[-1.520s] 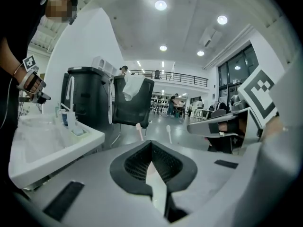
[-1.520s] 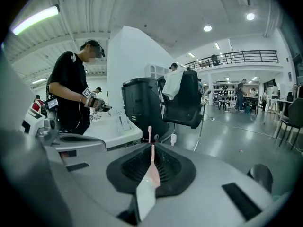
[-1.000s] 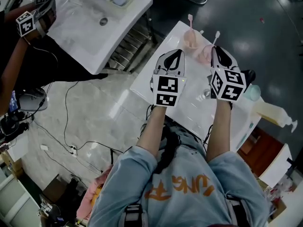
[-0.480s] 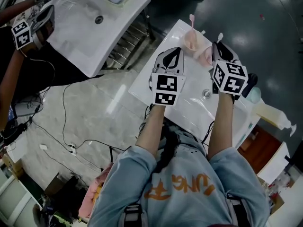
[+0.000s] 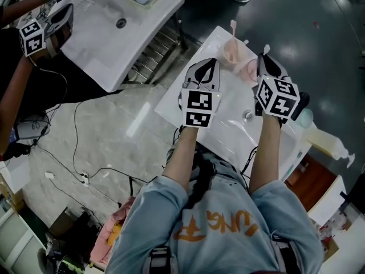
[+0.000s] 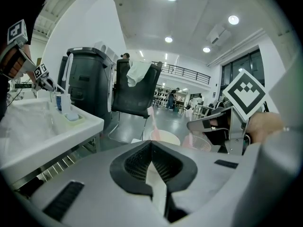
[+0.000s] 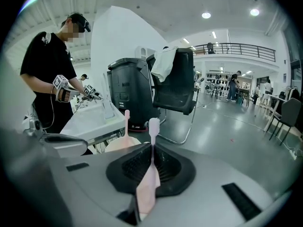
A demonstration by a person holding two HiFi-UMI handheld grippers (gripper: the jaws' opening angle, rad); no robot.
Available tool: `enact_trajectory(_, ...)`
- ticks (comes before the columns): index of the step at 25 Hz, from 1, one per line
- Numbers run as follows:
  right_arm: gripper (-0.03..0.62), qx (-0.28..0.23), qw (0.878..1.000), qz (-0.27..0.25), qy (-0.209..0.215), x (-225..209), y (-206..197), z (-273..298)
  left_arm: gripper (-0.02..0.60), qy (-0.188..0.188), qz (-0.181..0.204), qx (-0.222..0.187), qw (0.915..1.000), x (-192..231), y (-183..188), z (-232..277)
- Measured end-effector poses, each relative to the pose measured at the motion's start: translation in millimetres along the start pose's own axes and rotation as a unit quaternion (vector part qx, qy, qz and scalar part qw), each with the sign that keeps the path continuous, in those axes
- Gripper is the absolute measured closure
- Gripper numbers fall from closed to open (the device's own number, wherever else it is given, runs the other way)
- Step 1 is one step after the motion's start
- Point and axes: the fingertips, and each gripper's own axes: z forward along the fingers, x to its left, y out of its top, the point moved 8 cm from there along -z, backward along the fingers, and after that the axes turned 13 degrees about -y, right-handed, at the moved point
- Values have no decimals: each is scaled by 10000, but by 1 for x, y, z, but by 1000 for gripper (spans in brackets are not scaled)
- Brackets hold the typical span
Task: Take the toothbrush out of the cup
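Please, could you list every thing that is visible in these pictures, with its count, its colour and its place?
near sink: 1, white, under both claws
far sink: 1, white, upper left
cups: 2, pink, far end of near sink
toothbrushes: 2, pale pink, one standing in the left cup, one in the right claw
pump bottle: 1, cream, right of near sink
chair: 1, black, white cloth over it, background
other person: 1, black shirt, at far sink
left claw: 1, grey, shut, empty
right claw: 1, grey, shut on a toothbrush
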Motion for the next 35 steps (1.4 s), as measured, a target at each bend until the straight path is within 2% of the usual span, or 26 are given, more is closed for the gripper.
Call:
enact_trajectory(6, 557, -264, 9996, 110, -5, -4, 8, -16, 574, 15, 66, -33, 10000, -7, 1, -6)
enact_trajectory(14, 557, -904, 9955, 252, 131, -12, 29, -67, 574, 14, 247, -150, 9996, -35, 7, -21)
enact_trajectory(20, 557, -1246, 9911, 371, 277, -26, 59, -109, 574, 29, 332, -250, 9991, -58, 31, -32)
enact_trajectory(25, 557, -1488, 9860, 639, 396, -34, 42, -142, 574, 8, 456, -368, 9983, -81, 18, -46)
enact_trajectory(35, 557, -1802, 9769, 1089, 367, -83, 29, -227, 574, -247, 595, -538, 9965, -147, 24, -68)
